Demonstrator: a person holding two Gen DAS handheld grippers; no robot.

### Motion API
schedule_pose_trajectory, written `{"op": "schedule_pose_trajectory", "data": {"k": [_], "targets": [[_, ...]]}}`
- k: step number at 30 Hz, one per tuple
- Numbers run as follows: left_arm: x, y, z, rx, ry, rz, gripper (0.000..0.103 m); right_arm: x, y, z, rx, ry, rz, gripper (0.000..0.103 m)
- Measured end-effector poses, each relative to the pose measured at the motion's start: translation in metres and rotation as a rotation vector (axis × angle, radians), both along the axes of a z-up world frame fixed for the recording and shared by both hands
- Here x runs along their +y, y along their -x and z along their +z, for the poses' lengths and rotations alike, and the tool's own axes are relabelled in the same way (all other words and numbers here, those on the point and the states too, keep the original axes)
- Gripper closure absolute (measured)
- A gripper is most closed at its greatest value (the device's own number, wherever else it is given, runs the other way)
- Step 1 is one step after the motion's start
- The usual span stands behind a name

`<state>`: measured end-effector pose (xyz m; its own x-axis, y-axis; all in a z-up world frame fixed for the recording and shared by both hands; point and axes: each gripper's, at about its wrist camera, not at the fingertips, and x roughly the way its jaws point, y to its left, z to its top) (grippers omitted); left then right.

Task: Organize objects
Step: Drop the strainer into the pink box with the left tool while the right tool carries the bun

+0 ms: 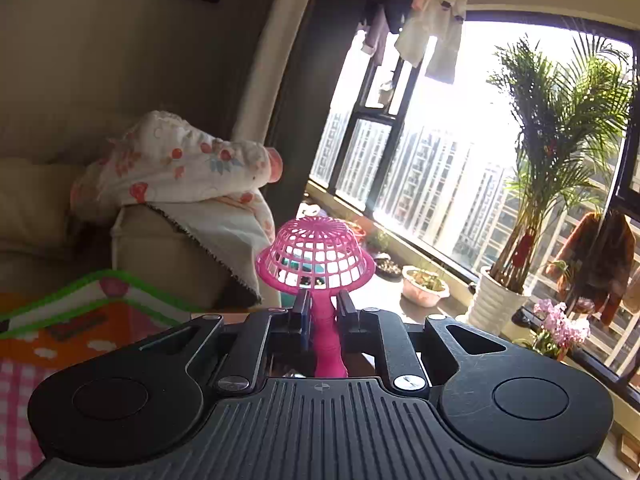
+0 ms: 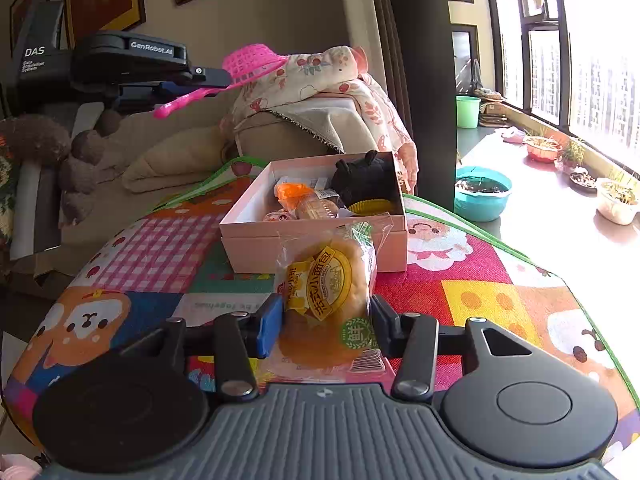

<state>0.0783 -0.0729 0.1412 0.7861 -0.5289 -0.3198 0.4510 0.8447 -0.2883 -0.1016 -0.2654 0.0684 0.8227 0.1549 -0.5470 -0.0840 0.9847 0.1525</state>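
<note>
left jaws clamp pink strainer (image 1: 316,258) handle | right jaws grip wrapped bun (image 2: 326,292)

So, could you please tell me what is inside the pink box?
The pink box holds a black plush toy, wrapped snacks and a yellow liner; its near wall hides anything lower.

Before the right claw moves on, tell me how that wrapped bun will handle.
The wrapped bun probably squashes easily: it looks soft between the right claw pads. Its clear film looks slick and crinkly, so it may slip. Likely light for its size.
</note>
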Motion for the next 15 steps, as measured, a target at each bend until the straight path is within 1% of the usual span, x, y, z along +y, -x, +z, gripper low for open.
{"op": "schedule_pose_trajectory", "data": {"k": [1, 2, 3, 4, 7, 9, 12, 15], "targets": [[-0.008, -0.012, -0.009, 0.010, -0.013, 0.003, 0.086, -0.001, -0.002, -0.003, 0.010, -0.003, -0.003, 0.056], [-0.017, -0.022, -0.020, 0.024, -0.045, 0.023, 0.085, -0.002, -0.003, -0.007, 0.022, -0.006, -0.006, 0.056], [-0.022, -0.028, -0.031, 0.034, -0.075, 0.046, 0.085, -0.004, -0.005, -0.011, 0.033, -0.008, -0.010, 0.056], [-0.023, -0.030, -0.041, 0.039, -0.087, 0.066, 0.085, -0.005, -0.007, -0.013, 0.040, -0.009, -0.014, 0.056], [-0.012, -0.025, -0.063, 0.080, -0.057, 0.081, 0.085, -0.010, -0.012, -0.020, 0.056, -0.011, -0.022, 0.056], [0.003, -0.013, -0.074, 0.122, -0.061, 0.088, 0.085, -0.012, -0.017, -0.023, 0.068, -0.010, -0.029, 0.056], [0.026, 0.014, -0.085, 0.139, -0.106, 0.073, 0.085, -0.011, -0.023, -0.023, 0.076, -0.017, -0.029, 0.056], [0.049, 0.039, -0.096, 0.172, -0.124, 0.086, 0.085, -0.005, -0.028, -0.014, 0.062, -0.014, -0.009, 0.056]]}}
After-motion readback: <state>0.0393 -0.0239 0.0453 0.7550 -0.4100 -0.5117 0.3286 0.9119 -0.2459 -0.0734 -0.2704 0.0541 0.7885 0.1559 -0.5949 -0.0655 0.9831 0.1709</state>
